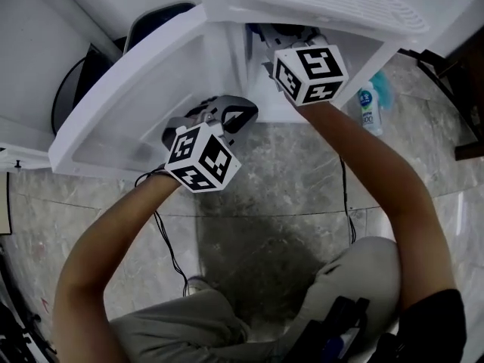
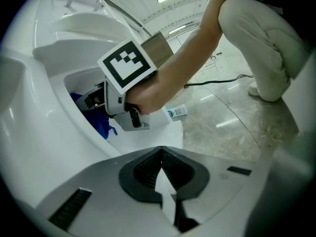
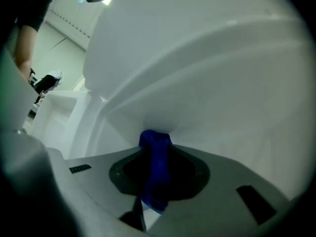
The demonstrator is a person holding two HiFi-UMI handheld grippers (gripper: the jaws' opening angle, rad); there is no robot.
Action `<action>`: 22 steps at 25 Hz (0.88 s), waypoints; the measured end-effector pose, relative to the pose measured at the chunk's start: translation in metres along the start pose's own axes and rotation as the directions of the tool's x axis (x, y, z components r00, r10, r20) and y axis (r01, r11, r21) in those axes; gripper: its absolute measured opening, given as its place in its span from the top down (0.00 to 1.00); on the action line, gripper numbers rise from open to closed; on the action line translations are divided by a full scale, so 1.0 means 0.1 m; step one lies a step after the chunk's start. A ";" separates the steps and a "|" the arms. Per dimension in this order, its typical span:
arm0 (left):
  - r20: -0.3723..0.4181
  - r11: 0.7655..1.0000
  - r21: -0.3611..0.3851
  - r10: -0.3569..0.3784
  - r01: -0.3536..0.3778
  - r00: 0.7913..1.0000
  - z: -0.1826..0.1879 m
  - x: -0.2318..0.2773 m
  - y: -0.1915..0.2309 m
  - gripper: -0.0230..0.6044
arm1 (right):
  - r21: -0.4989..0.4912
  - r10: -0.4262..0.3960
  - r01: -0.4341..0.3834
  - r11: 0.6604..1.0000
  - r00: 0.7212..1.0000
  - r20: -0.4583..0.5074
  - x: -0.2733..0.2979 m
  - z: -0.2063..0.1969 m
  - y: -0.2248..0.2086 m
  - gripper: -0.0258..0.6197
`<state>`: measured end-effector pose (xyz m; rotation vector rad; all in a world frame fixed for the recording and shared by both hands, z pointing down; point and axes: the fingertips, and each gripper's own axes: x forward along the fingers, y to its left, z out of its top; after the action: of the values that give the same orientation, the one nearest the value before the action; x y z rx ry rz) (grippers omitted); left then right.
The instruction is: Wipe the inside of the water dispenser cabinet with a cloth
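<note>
1. Blue cloth (image 3: 155, 167) is clamped between the jaws of the right gripper (image 3: 157, 184). It is inside the cabinet (image 1: 227, 59), with its bunched tip at a curved white inner wall. I cannot tell whether it is touching the wall or just short of it.
2. The left gripper (image 2: 165, 189) has its jaws pressed together, with nothing gripped that I can make out. It hangs outside the cabinet beside the open door (image 1: 128, 119).
3. Likely risk: only a narrow fold of cloth is pinched. A hard drag along the wall could pull it out of the jaws and drop it inside the cabinet.
4. Second risk: very little cloth sticks out past the tips. If the gripper tilts, bare jaw could rub the plastic instead of cloth, so the wall would be scraped rather than wiped.
5. Third risk: the door looks free to swing. If it closes, it could strike the right arm where it reaches in.
6. The cloth looks soft and thin. It is rolled into a dark blue rope that runs down the middle of the jaws, with a rounded knob at the front and a paler frayed end hanging below.
</note>
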<state>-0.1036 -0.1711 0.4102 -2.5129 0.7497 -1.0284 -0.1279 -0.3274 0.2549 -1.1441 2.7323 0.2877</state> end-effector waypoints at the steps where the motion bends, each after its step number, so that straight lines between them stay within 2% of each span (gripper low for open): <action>1: -0.005 1.000 -0.003 -0.004 0.004 1.000 -0.04 -0.02 -0.01 0.95 | -0.001 -0.020 0.020 1.000 1.000 0.010 0.06 0.00 -0.05 0.87; 6: -0.012 1.000 -0.012 -0.019 0.019 1.000 -0.16 -0.05 -0.06 0.95 | -0.098 -0.070 0.071 0.993 0.997 0.019 0.34 -0.08 -0.25 0.87; 12: -0.012 0.999 -0.018 -0.027 0.027 1.000 -0.18 0.05 -0.04 0.95 | -0.084 -0.066 0.067 0.994 0.998 0.020 0.29 -0.06 -0.22 0.87; 16: 0.018 0.999 0.030 -0.024 0.024 1.000 -0.05 0.12 0.01 0.95 | -0.070 -0.046 0.049 0.996 0.998 0.038 0.19 -0.02 -0.09 0.87; 19: 0.017 1.000 0.001 -0.024 0.024 1.000 -0.05 0.17 0.02 0.95 | -0.074 -0.054 0.056 0.996 0.998 0.034 0.23 -0.04 -0.12 0.87; 22: 0.011 0.999 0.010 -0.033 0.033 0.999 -0.07 0.14 -0.01 0.95 | -0.109 -0.065 0.067 0.992 0.998 0.022 0.34 -0.07 -0.22 0.87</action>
<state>-0.0995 -0.1792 0.4233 -2.5288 0.7003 -1.0261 -0.1365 -0.3671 0.2512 -1.2504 2.6858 0.4417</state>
